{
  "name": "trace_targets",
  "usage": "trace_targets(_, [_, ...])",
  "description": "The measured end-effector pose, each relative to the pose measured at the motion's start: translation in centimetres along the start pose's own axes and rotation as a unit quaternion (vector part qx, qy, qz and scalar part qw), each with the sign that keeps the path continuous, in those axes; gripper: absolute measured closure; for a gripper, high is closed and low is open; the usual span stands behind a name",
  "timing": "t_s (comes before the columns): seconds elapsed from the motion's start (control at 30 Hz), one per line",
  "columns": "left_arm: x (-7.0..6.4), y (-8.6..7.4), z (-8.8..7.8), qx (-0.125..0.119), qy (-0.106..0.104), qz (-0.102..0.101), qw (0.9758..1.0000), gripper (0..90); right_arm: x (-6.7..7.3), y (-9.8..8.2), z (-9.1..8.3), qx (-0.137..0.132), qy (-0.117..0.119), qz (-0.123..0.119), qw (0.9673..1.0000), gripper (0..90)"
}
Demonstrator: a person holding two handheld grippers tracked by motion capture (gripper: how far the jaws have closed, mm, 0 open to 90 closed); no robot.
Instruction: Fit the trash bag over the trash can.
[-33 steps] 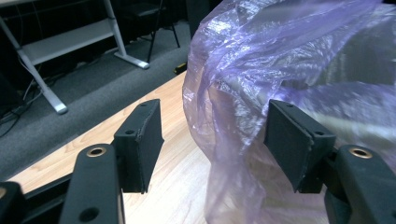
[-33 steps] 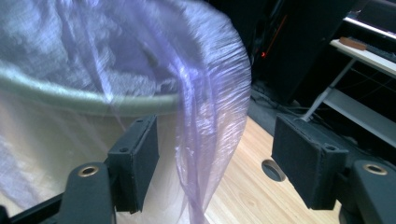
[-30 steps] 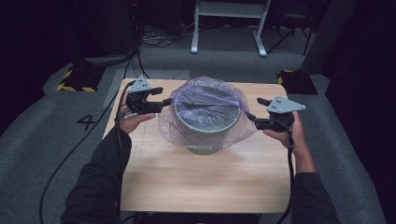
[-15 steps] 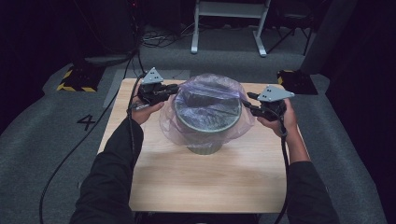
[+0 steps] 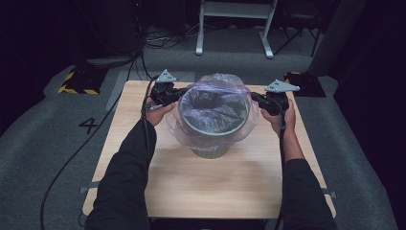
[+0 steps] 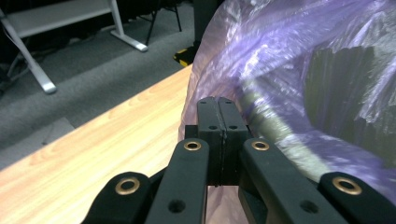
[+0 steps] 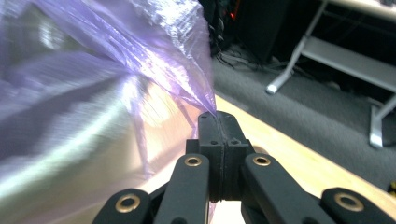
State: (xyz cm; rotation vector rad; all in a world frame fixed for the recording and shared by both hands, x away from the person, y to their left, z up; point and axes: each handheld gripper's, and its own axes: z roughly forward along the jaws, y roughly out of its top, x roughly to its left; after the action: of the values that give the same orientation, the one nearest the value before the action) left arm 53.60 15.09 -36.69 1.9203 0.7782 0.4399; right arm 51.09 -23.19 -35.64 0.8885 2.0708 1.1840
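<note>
High view: grippers [image 5: 184,92] [image 5: 252,97] pinching bag [image 5: 215,84]

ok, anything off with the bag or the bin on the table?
Nothing damaged or spilled. The purple bag lines the grey bin and drapes loosely over its rim, crumpled rather than snug. Left tongs and right tongs are each shut on the film at opposite sides. The bin stands upright.

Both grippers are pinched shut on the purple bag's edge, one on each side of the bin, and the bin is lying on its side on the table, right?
Not quite: the bin stands upright on the table, as the high view shows. The left gripper and right gripper are indeed shut on the purple bag.
</note>
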Motion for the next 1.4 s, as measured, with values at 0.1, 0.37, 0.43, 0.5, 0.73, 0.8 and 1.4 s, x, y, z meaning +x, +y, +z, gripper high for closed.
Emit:
trace_targets(0.1, [0.1, -0.2, 0.6, -0.003, 0.005, -0.015, 0.9999, 90.0, -0.3, -0.5, 0.9, 0.011, -0.003, 0.012, 0.9999, 90.0])
trace_targets(0.37, [0.1, -1.3, 2.1, -0.007, -0.002, -0.045, 0.999, 90.0, -0.6, -2.2, 3.1, 0.042, 0.0, 0.053, 0.9977, 90.0])
trace_targets(0.43, [0.1, -1.5, 2.5, -0.001, 0.0, -0.045, 0.999, 90.0, -0.4, -2.2, 3.6, 0.052, 0.0, 0.056, 0.9971, 90.0])
trace_targets(0.5, [0.0, -1.6, 2.9, 0.01, 0.004, -0.044, 0.999, 90.0, -0.3, -1.9, 4.1, 0.066, -0.001, 0.055, 0.9963, 90.0])
trace_targets(0.73, [0.1, -2.8, 3.8, 0.033, 0.008, -0.044, 0.9985, 89.9, -0.4, -3.0, 5.8, 0.116, 0.023, 0.07, 0.9905, 90.0])
trace_targets(0.8, [0.3, -3.5, 3.7, 0.032, 0.008, -0.049, 0.9983, 89.9, -0.6, -3.4, 5.6, 0.111, 0.03, 0.079, 0.9902, 90.0])
trace_targets(1.4, [0.0, -7.7, -6.5, -0.024, 0.005, -0.012, 0.9996, 25.8, -0.6, -6.3, -1.4, 0.035, 0.07, 0.016, 0.9968, 29.8])
